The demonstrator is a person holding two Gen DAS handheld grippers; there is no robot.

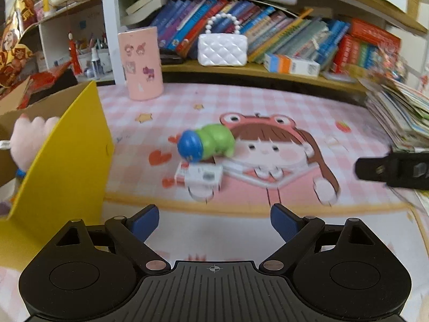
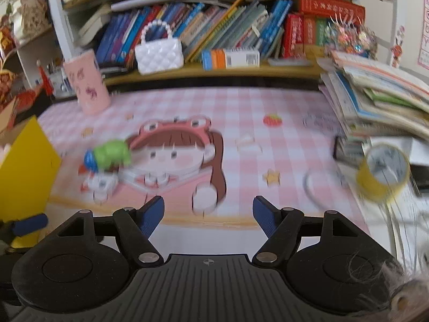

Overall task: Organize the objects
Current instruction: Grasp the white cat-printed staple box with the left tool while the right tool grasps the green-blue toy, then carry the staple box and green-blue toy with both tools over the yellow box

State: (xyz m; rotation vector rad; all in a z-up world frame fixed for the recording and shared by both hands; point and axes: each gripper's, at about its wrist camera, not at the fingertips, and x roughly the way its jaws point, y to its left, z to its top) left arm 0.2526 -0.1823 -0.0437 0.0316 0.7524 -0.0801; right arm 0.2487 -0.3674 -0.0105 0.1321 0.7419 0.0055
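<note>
A green toy with a blue cap [image 1: 207, 145] lies on a small white box [image 1: 199, 175] on the pink desk mat [image 1: 268, 107]. My left gripper [image 1: 214, 224] hovers in front of them, open and empty. The right wrist view shows the same toy [image 2: 108, 155] and box [image 2: 100, 183] at left. My right gripper [image 2: 209, 216] is open with nothing between its fingers, over the mat's near edge. A yellow alarm clock [image 2: 383, 173] sits to its right. The right gripper's black body [image 1: 394, 169] shows at the left view's right edge.
A yellow cardboard box flap [image 1: 67, 155] stands at left with a pink plush [image 1: 29, 139] inside the box. A pink cylinder [image 1: 142, 63] stands at the back. A white handbag [image 1: 222, 47] and books fill the shelf. A stack of books [image 2: 375, 94] lies at right.
</note>
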